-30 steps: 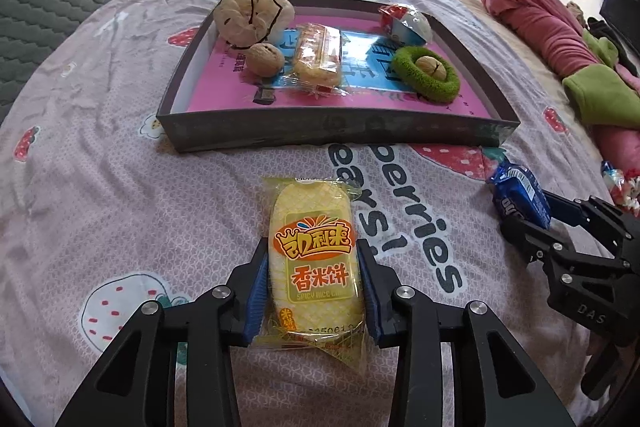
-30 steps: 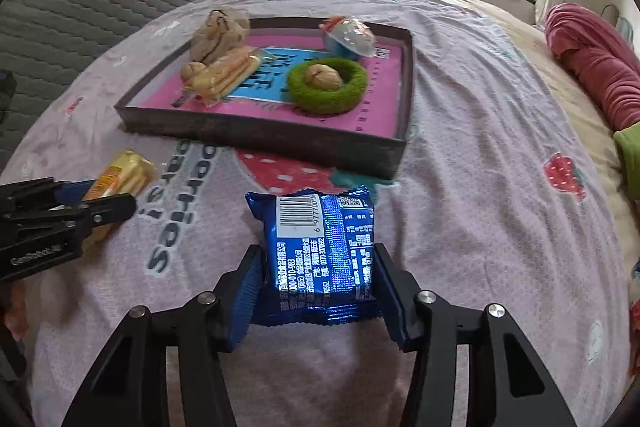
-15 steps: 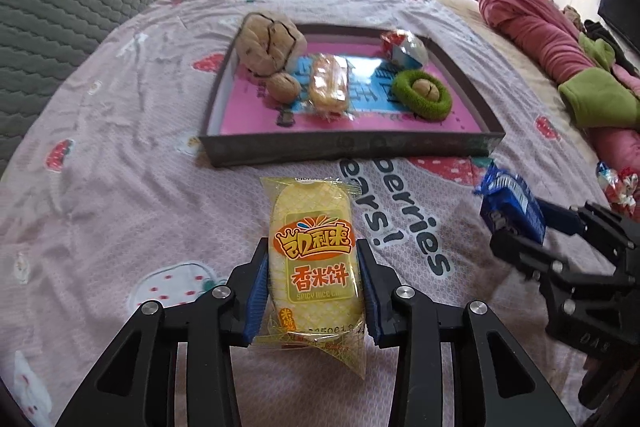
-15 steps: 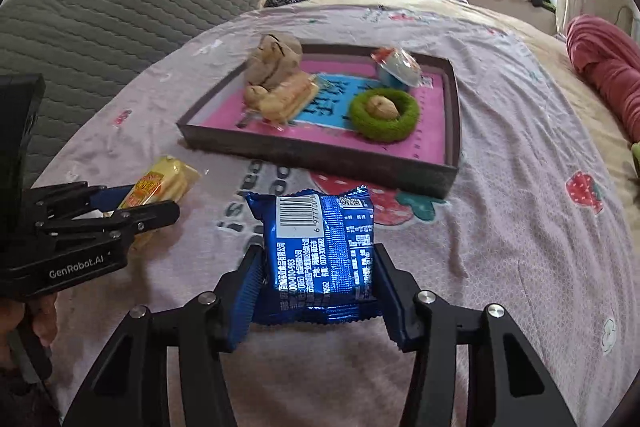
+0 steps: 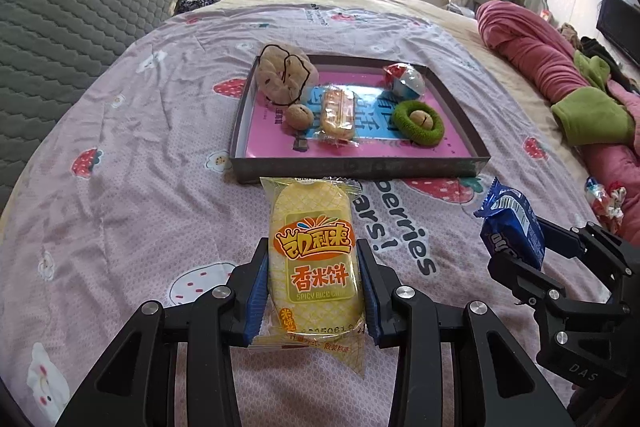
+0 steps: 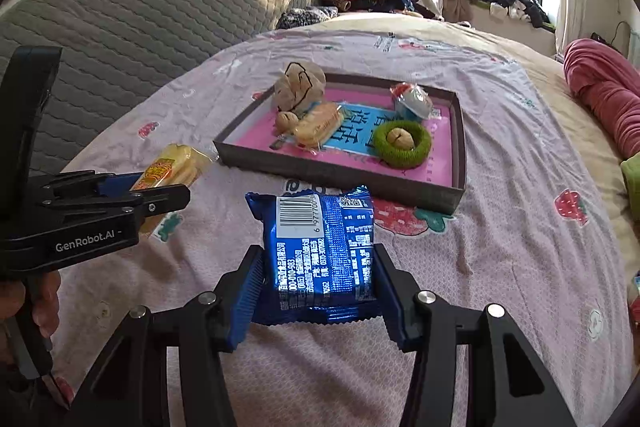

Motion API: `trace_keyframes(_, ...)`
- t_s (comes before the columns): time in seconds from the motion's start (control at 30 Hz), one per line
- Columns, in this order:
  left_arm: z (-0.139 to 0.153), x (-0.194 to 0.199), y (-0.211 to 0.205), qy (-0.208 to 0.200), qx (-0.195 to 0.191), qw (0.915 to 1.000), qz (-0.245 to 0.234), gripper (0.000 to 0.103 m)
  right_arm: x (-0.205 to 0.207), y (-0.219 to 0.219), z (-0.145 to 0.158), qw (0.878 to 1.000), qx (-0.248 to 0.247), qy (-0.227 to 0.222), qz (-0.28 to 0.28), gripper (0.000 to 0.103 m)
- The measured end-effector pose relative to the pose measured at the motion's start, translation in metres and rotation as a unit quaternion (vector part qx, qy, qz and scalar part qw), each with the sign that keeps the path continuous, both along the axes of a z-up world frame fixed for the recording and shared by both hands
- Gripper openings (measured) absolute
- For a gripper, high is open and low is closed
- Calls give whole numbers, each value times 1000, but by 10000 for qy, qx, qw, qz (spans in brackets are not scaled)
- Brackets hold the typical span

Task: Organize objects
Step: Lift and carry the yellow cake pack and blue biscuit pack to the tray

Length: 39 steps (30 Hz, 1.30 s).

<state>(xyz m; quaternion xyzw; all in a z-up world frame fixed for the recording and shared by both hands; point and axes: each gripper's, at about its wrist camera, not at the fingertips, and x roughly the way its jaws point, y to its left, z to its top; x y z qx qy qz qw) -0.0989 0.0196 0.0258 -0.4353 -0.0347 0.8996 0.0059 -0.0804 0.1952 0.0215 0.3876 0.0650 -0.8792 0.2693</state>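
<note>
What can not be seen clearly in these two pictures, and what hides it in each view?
- Left wrist view: the lower part of the yellow rice cracker pack sits behind the left tool.
- Right wrist view: the front face of the blue snack pack is turned away; only its barcode side shows.
- Both views: the tray floor print is covered by snacks.
- Right wrist view: the person's hand is cut by the edge.

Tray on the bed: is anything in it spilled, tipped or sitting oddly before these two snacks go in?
Nothing stands out. The tray lies flat on the bedsheet with its items inside and nothing spilled. The yellow rice cracker packet is clamped in the left gripper, the blue snack packet in the right gripper.
</note>
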Motion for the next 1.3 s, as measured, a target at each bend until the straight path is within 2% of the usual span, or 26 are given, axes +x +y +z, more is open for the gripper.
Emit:
trace_keyframes(0.4,20,9,0,186,23,9998,-51,41,12,-4,33,9997,-90,231,-87,53)
trace_keyframes(0.9,25,6,-3,223,20,9997,-86,41,9,-5,37,9995,-94,242,-183,53)
trace_keyframes(1.3,54,-30,-5,402,-75,9991,-103,41,-23,-7,87,9975,-171,635,-268,53)
